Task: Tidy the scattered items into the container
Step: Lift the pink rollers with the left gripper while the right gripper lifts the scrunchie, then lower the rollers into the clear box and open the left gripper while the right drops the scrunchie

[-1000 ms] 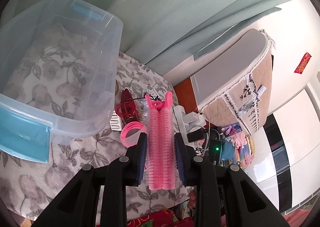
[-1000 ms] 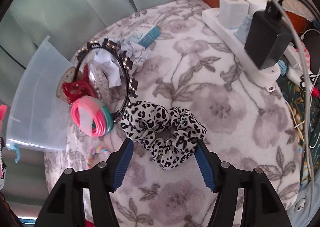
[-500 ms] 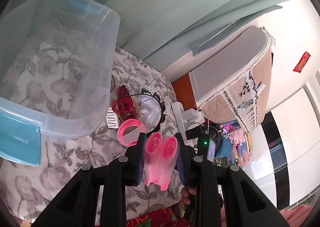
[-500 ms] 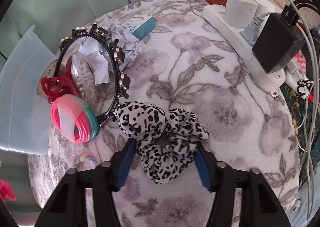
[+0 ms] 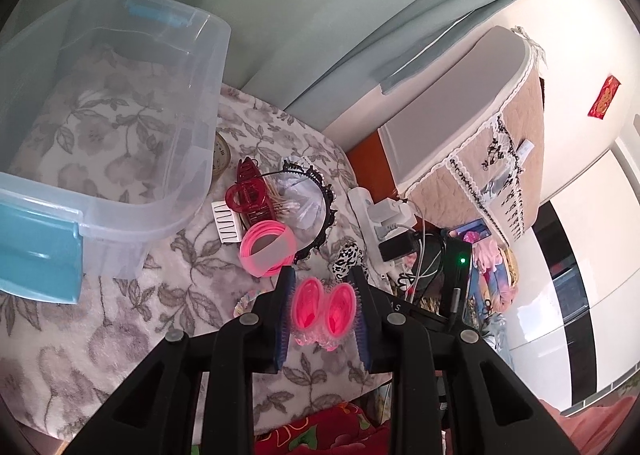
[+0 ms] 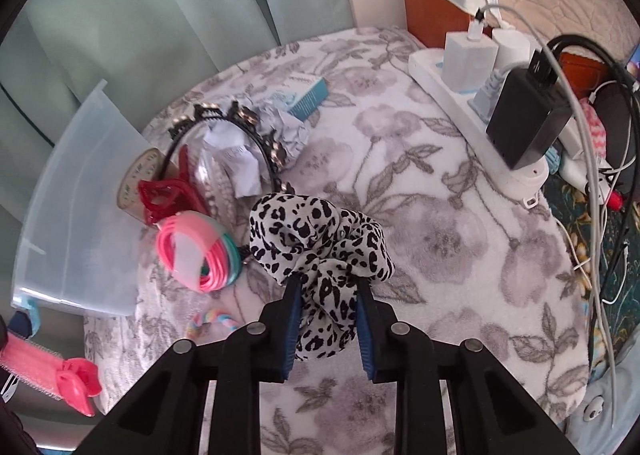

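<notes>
Floral blanket (image 6: 440,255) | container (image 5: 120,211) bare | left gripper (image 5: 322,311) grasping curlers (image 5: 324,309) | right gripper (image 6: 326,319) closing, scrunchie (image 6: 320,243) between | headband (image 6: 224,123), bands (image 6: 192,251) remain

A floral fleece blanket (image 6: 460,239) carries a clear plastic bin (image 5: 120,191) far left, pink hair ties (image 6: 192,255) beside it, and a white power strip (image 6: 472,115) far right.

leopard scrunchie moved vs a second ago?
Yes. The leopard scrunchie, flat before, now hangs bunched in the closing right gripper, nearer the headband.
</notes>
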A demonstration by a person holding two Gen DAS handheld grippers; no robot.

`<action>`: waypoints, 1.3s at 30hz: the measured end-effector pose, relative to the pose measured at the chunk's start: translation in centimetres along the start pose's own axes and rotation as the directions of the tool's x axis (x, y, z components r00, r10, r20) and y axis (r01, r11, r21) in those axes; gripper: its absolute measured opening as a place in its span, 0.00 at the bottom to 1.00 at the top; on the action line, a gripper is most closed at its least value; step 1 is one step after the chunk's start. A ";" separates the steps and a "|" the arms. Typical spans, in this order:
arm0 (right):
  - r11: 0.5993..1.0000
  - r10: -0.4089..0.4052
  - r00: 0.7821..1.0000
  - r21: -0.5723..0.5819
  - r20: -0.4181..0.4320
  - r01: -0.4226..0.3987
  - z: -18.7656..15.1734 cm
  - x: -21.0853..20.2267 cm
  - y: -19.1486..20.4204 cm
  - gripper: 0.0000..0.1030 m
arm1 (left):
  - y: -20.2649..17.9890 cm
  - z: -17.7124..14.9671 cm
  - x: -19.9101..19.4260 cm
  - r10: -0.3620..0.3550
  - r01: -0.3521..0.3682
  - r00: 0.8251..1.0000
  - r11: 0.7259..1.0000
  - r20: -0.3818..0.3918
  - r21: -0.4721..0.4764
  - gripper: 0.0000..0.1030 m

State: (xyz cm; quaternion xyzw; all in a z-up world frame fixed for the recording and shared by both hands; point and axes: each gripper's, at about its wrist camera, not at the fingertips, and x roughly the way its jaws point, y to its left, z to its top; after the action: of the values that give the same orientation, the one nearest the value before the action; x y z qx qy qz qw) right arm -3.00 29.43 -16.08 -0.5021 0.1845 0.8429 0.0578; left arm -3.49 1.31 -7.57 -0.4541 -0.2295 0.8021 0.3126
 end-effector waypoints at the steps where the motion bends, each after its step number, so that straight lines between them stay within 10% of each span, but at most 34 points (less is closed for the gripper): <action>1: 1.000 0.003 1.000 0.003 0.004 -0.003 0.1 -0.5 0.0 0.26 | -0.1 0.1 -0.2 -0.001 0.001 1.000 1.000 0.007 0.001 0.27; 17: 0.972 0.211 0.937 -0.158 0.277 -0.172 4.4 -10.8 7.7 0.26 | -1.0 4.4 -8.9 0.036 -0.056 0.955 0.997 0.294 0.061 0.27; 28: 0.872 0.413 0.873 -0.390 0.259 -0.297 5.5 -14.8 14.9 0.27 | 0.1 6.2 -13.9 0.068 -0.096 0.897 0.994 0.437 0.043 0.27; 39: 0.765 0.508 0.859 -0.492 0.063 -0.416 4.9 -11.7 17.8 0.27 | 3.4 5.6 -14.4 0.122 -0.114 0.886 0.992 0.448 -0.044 0.27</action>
State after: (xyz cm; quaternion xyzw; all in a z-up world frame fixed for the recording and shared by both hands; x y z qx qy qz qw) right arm -6.40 15.76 0.68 -0.3558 0.0906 0.8943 -0.2557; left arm -3.72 -11.76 1.30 -0.2720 -0.2741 0.9009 0.1980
